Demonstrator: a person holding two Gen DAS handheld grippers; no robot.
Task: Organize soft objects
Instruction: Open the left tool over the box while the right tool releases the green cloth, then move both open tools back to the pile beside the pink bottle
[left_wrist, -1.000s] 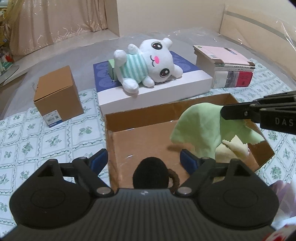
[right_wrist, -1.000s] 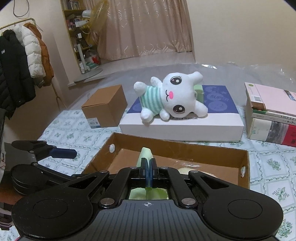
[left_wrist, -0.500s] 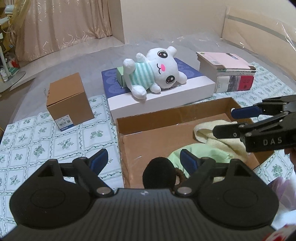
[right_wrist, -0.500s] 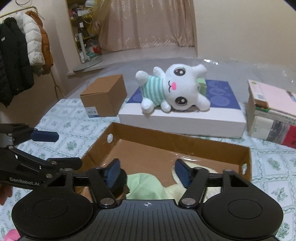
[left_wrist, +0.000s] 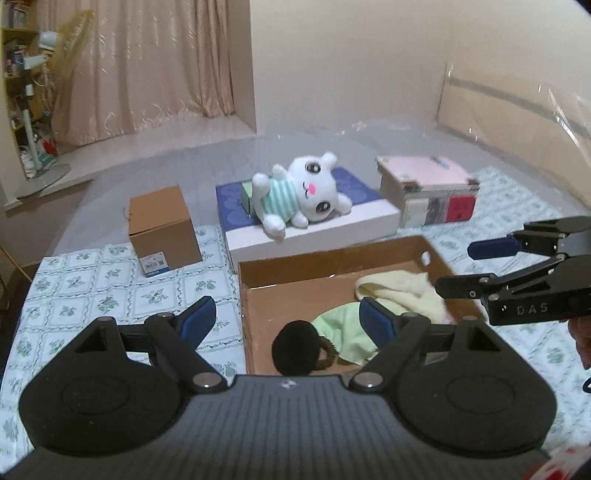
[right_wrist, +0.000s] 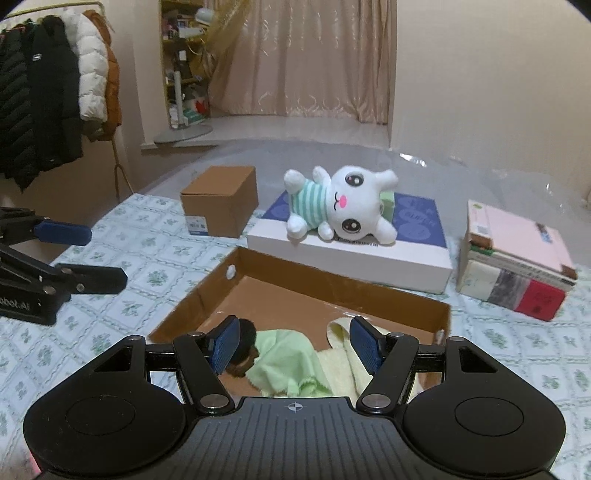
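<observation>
Your left claw (left_wrist: 284, 317) is partly hiding the black pom hair tie (left_wrist: 295, 347); both claws, the right claw (right_wrist: 295, 345) too, are hanging released above the cardboard tray (right_wrist: 332, 291), where the green cloth (right_wrist: 288, 360) is lying at 6 o'clock.

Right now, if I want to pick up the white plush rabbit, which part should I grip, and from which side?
Probably grip the plush rabbit across its striped torso, coming from above. It lies on its side on the flat white box, so the narrow torso faces up, while the head looks too wide for the jaws. The right gripper is open and free.
</observation>
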